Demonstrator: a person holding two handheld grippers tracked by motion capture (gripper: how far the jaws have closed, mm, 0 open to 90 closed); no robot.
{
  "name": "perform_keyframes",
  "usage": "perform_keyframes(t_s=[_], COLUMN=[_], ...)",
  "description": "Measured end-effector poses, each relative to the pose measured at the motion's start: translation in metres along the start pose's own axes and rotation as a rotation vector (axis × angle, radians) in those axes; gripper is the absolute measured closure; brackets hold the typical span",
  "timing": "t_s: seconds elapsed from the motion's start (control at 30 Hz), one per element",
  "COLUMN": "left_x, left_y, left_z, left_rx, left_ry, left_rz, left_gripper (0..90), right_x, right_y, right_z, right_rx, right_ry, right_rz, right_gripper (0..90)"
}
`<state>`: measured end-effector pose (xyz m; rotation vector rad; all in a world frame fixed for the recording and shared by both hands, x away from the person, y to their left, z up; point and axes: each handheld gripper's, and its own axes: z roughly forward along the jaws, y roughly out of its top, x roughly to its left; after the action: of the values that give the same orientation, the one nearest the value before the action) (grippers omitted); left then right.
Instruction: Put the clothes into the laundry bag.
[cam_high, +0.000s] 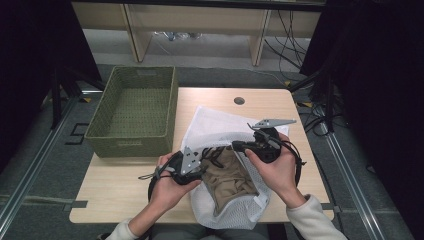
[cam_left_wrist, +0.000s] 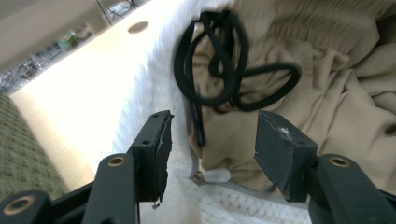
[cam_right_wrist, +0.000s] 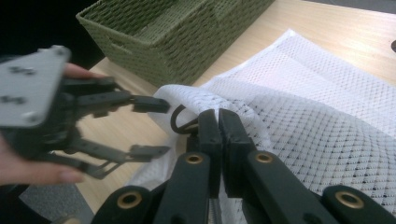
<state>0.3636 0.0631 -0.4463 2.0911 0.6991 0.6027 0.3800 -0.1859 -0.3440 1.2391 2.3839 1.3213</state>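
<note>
The right gripper (cam_right_wrist: 219, 122) pinched the mesh laundry bag (cam_high: 215, 125)'s rim shut; the left gripper (cam_left_wrist: 211, 140) gaped empty before the beige garment (cam_left_wrist: 327, 79). Its black drawstring (cam_left_wrist: 224, 60) risked snagging a jaw.

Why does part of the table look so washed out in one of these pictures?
In the left gripper view glare bleaches the pale wooden table almost white, and the black drawstring cord on the tan cloth garment is slightly blurred; the high view is evenly lit, its corners dark.
</note>
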Motion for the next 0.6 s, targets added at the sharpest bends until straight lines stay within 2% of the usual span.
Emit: perform_keyframes(t_s=[0.03,0.07,0.1,0.13,0.17,0.2,0.23,0.3,0.33,0.37,0.4,0.43,0.47,0.53,0.6], left_x=[0.003,0.004,0.004,0.004,0.004,0.002,-0.002,-0.004,-0.006,-0.010,-0.012,-0.012,-0.014,-0.019,-0.024], left_y=[-0.003,-0.006,-0.006,-0.007,-0.007,-0.006,-0.004,-0.002,-0.001,0.002,0.004,0.004,0.005,0.006,0.007], left_z=[0.005,0.015,0.015,0.018,0.023,0.027,0.033,0.036,0.039,0.044,0.045,0.045,0.049,0.056,0.062], left_rx=[0.015,0.031,0.031,0.057,0.054,0.043,0.047,0.043,0.045,0.044,0.052,0.052,0.038,0.044,0.040], left_ry=[-0.030,-0.032,-0.032,-0.043,-0.047,-0.047,-0.062,-0.072,-0.082,-0.084,-0.088,-0.088,-0.091,-0.090,-0.087], left_rz=[-0.040,-0.029,-0.029,-0.038,-0.058,-0.055,-0.059,-0.059,-0.059,-0.048,-0.051,-0.051,-0.058,-0.052,-0.043], left_gripper=[45.7,48.4,52.2,52.2,53.6,59.0,60.5,63.3,64.3,64.3,64.0,63.4,63.4,62.1,61.9], right_x=[0.000,0.000,0.000,0.000,-0.001,0.000,-0.002,-0.001,-0.003,-0.002,-0.004,-0.004,-0.004,-0.005,-0.006], right_y=[0.000,-0.001,-0.001,-0.001,-0.002,-0.004,-0.005,-0.006,-0.009,-0.009,-0.009,-0.009,-0.010,-0.010,-0.011], right_z=[0.000,0.001,0.001,0.001,0.003,0.007,0.010,0.011,0.014,0.015,0.015,0.015,0.014,0.012,0.011], right_rx=[0.003,0.009,0.009,0.024,0.022,0.040,0.043,0.060,0.073,0.078,0.073,0.073,0.077,0.083,0.085], right_ry=[0.005,0.010,0.010,0.000,0.005,0.012,0.026,0.018,0.024,0.023,0.024,0.024,0.025,0.024,0.017], right_rz=[-0.003,-0.010,-0.010,0.000,-0.015,-0.007,-0.017,-0.008,-0.020,-0.013,-0.034,-0.034,-0.020,0.001,-0.003], right_gripper=[89.9,89.9,89.9,89.9,89.9,89.9,89.9,89.9,89.9,89.9,89.9,89.9,89.9,89.9,89.9])
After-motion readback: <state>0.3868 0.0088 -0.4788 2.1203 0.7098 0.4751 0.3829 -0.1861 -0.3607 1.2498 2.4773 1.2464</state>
